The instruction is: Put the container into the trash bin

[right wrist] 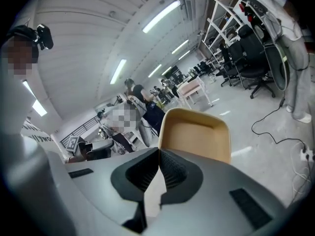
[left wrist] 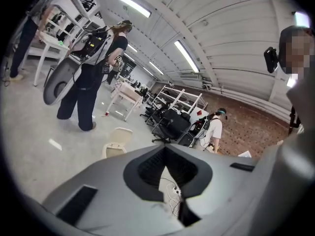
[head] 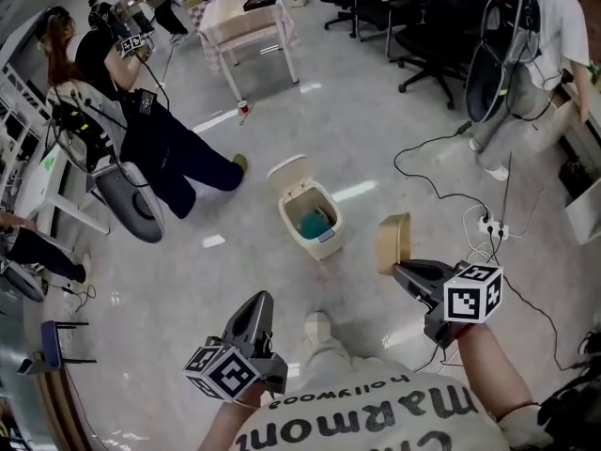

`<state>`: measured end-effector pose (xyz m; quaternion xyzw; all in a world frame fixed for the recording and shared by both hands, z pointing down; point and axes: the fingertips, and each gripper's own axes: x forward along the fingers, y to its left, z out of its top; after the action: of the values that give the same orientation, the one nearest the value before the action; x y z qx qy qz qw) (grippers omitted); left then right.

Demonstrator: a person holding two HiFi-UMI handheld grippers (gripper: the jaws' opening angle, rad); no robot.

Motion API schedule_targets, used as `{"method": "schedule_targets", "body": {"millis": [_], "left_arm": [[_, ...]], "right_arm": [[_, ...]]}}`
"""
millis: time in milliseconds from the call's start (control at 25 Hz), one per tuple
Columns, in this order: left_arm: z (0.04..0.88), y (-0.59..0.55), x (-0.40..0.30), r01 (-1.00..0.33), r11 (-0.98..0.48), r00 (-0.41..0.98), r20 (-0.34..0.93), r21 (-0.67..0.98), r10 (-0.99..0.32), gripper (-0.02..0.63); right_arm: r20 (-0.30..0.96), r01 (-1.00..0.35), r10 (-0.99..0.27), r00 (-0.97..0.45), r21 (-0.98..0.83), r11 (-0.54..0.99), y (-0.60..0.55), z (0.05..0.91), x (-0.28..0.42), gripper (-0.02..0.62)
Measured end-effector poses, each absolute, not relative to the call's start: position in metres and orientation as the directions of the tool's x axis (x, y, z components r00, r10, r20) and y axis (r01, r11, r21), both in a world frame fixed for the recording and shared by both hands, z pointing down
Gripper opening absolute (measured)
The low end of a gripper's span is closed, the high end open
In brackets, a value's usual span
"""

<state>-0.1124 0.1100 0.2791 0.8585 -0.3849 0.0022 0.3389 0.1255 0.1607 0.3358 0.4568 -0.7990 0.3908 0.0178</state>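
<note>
On head view alone trash bin (head: 294,227) shows its inside; right hand-held gripper (right wrist: 158,152) pinches container (right wrist: 197,135), left hand-held gripper (left wrist: 165,148) closed empty.

Matt tan container (head: 392,242), glossy floor (head: 376,139), plastic bin (head: 293,225)

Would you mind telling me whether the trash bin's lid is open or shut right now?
Open: the trash bin has its lid tipped back, showing something teal inside.
</note>
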Motion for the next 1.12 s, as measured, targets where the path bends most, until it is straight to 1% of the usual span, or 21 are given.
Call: {"method": "schedule_targets", "body": {"millis": [200,400,480,640,880,1120], "left_arm": [[0.275,0.045,-0.112,-0.613,-0.507,0.751,0.250,0.606,-0.611,-0.009],[0.257,-0.011,-0.188,-0.585,-0.592,0.785,0.201,0.555,-0.587,-0.009],[0.255,-0.031,-0.195,-0.566,-0.620,0.800,0.183,0.542,-0.571,-0.009],[0.257,-0.067,-0.169,-0.552,-0.620,0.807,0.170,0.557,-0.566,-0.009],[0.279,-0.087,-0.156,-0.523,-0.618,0.830,0.188,0.587,-0.525,-0.009],[0.283,-0.110,-0.115,-0.557,-0.581,0.808,0.226,0.593,-0.544,-0.009]], "right_arm": [[0.403,-0.770,-0.739,-0.540,-0.591,0.241,0.106,0.332,0.113,0.008],[0.392,-0.801,-0.778,-0.491,-0.555,0.226,0.062,0.315,0.033,0.008],[0.392,-0.816,-0.792,-0.469,-0.536,0.217,0.047,0.312,0.024,0.008],[0.406,-0.824,-0.794,-0.453,-0.531,0.199,0.021,0.314,0.045,0.008],[0.457,-0.843,-0.781,-0.425,-0.514,0.158,0.002,0.330,0.053,0.008],[0.469,-0.820,-0.749,-0.468,-0.546,0.171,-0.028,0.340,0.096,0.008]]}}
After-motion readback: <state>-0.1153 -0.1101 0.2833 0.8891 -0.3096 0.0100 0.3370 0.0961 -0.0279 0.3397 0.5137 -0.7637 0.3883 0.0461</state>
